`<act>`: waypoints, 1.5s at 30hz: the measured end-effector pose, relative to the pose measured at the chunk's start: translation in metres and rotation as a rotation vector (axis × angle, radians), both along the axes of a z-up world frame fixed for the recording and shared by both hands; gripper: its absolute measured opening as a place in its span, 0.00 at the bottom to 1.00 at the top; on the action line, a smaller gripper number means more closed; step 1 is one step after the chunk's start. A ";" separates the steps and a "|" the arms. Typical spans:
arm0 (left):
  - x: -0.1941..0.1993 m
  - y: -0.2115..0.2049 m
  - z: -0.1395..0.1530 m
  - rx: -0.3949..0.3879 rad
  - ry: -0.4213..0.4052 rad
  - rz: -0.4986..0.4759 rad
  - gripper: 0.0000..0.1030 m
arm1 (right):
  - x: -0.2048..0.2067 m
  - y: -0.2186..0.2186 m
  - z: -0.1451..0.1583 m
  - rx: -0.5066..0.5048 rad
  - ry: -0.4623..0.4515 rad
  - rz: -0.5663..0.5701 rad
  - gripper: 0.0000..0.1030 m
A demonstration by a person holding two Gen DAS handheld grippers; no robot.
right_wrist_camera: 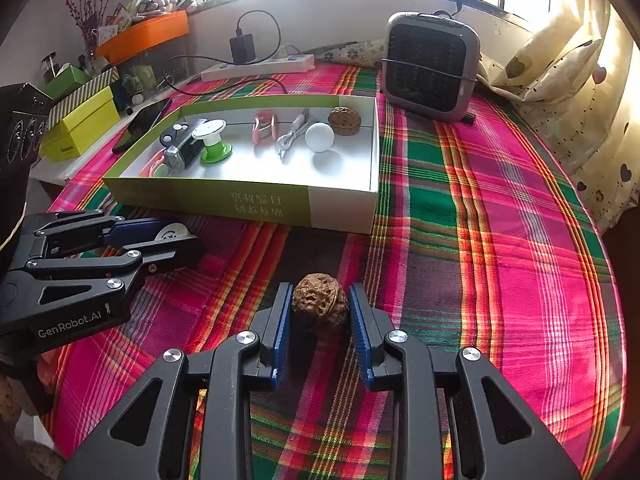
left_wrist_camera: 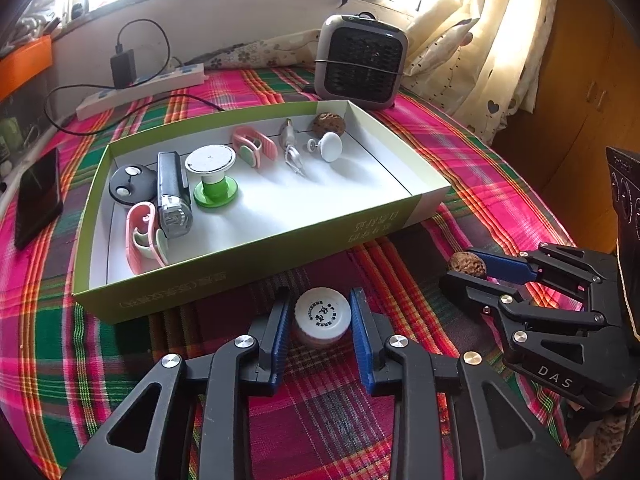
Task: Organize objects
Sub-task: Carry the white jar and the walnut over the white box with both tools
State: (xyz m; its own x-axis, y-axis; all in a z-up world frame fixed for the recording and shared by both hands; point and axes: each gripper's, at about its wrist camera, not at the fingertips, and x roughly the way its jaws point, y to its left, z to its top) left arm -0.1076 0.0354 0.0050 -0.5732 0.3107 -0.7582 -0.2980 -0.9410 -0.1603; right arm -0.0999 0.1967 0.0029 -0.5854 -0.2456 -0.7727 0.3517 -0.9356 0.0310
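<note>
A green and white open box (left_wrist_camera: pixel 256 258) lies on the plaid cloth and holds several small items, among them a walnut (left_wrist_camera: pixel 329 123), a white knob (left_wrist_camera: pixel 330 146) and a green spool (left_wrist_camera: pixel 215 184). My left gripper (left_wrist_camera: pixel 320 320) is shut on a small white-capped jar (left_wrist_camera: pixel 322 314) just in front of the box; it also shows in the right wrist view (right_wrist_camera: pixel 172 236). My right gripper (right_wrist_camera: pixel 320 308) is shut on a second walnut (right_wrist_camera: pixel 319 300) near the box's front right corner; it also shows in the left wrist view (left_wrist_camera: pixel 466 270).
A grey fan heater (left_wrist_camera: pixel 362 62) stands behind the box. A power strip (left_wrist_camera: pixel 140 90) with a charger lies at the back left, a black phone (left_wrist_camera: pixel 38 196) to the left. Yellow-green boxes (right_wrist_camera: pixel 80 128) stand off the table's left. Curtains (left_wrist_camera: pixel 492 40) hang at the right.
</note>
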 end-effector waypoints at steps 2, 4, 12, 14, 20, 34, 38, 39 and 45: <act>0.000 0.000 0.000 -0.002 0.002 0.000 0.25 | 0.000 0.000 0.000 0.000 0.000 -0.001 0.28; 0.000 0.000 0.000 -0.004 0.004 -0.001 0.25 | 0.000 0.000 0.000 0.001 0.000 0.000 0.28; 0.000 0.000 0.000 -0.004 0.003 0.000 0.25 | 0.000 0.001 0.000 0.001 0.000 0.000 0.28; 0.000 -0.001 0.000 -0.003 0.003 0.001 0.25 | 0.000 0.001 0.000 0.000 0.000 0.000 0.28; 0.001 -0.001 0.001 -0.005 0.004 0.003 0.25 | 0.000 0.001 0.000 0.000 0.001 -0.003 0.28; 0.003 0.000 0.001 -0.004 0.005 0.000 0.25 | 0.001 -0.001 0.001 0.003 0.000 -0.004 0.28; 0.004 0.000 0.001 -0.002 0.006 0.000 0.25 | 0.002 -0.001 0.001 0.004 0.000 -0.004 0.28; 0.004 -0.001 0.001 -0.003 0.006 0.001 0.25 | 0.002 -0.001 0.001 0.004 0.001 -0.005 0.28; 0.006 -0.002 0.003 -0.004 0.015 0.005 0.25 | 0.003 -0.001 0.002 0.003 0.005 -0.007 0.28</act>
State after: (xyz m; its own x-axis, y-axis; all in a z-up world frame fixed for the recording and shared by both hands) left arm -0.1016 0.0337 0.0083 -0.5860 0.3046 -0.7509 -0.2958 -0.9431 -0.1517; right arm -0.0973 0.1953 0.0049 -0.5907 -0.2394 -0.7705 0.3455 -0.9380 0.0265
